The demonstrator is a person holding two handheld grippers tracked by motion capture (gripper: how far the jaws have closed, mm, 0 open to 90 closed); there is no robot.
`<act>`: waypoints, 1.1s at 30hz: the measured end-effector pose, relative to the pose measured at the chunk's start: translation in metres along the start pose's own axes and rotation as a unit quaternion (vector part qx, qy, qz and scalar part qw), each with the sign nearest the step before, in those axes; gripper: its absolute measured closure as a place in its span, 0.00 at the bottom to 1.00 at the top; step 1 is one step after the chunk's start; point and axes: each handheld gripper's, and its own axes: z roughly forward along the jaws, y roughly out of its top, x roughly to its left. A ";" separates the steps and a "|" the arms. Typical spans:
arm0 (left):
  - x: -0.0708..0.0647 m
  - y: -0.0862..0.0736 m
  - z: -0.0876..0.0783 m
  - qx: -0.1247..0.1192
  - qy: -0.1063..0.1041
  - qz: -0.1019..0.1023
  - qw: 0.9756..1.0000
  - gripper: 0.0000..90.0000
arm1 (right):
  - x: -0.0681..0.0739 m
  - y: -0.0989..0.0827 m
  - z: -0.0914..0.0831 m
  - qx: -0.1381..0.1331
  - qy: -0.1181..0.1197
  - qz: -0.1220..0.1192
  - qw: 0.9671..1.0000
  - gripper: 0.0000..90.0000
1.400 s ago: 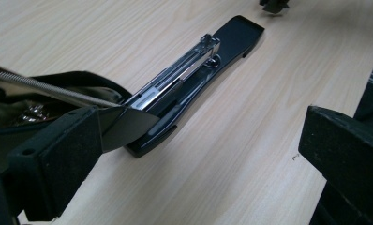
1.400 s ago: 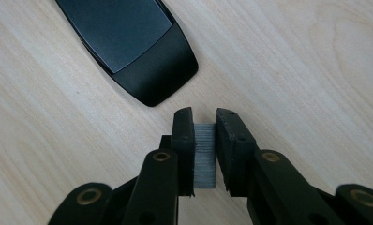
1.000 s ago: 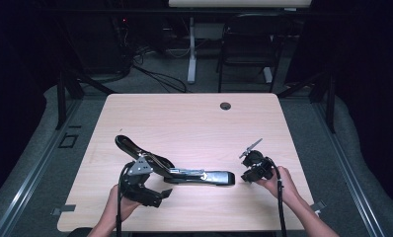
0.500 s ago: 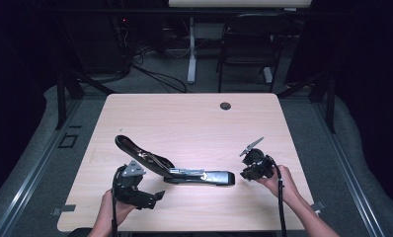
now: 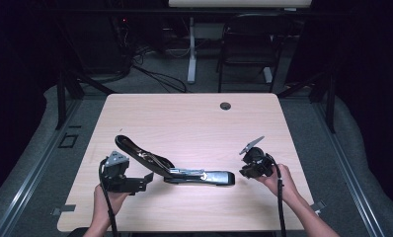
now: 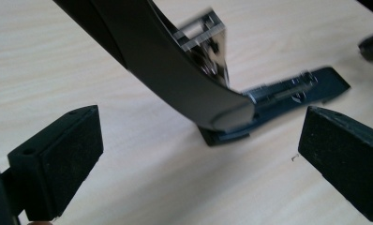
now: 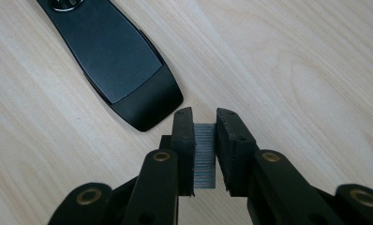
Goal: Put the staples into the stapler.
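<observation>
Since the earlier frames the left tool point(image 5: 146, 180) has slid away from the stapler point(image 5: 175, 167), out toward the left edge of the tabletop point(image 5: 194, 118), while the right tool point(image 7: 204, 123) has kept its place. Left tool: jaws spread wide, nothing between the pads point(image 6: 58, 154), touching nothing; the stapler's raised black lid rises just ahead of them. Right tool: jaws drawn close on a grey strip of staples point(image 7: 204, 154), pinched upright between the two pads, just beside the rounded front end of the stapler's base.

Seen from the high view, the stapler lies open near the middle of the tabletop's near half, lid tilted up to the left, base flat and pointing right. The left hand point(image 5: 108, 202) holds its tool low, jaws pointing right toward the stapler. The right hand point(image 5: 276, 178) holds its tool pointing left at the base's tip.

Motion blur smears the stapler's metal channel in the left gripper view, and the lid is cut off at the frame's top.
</observation>
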 end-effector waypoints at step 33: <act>0.017 0.020 0.000 -0.147 0.058 -0.061 0.986 0.66 | 0.009 0.017 0.002 -0.012 -0.003 -0.027 1.000 0.87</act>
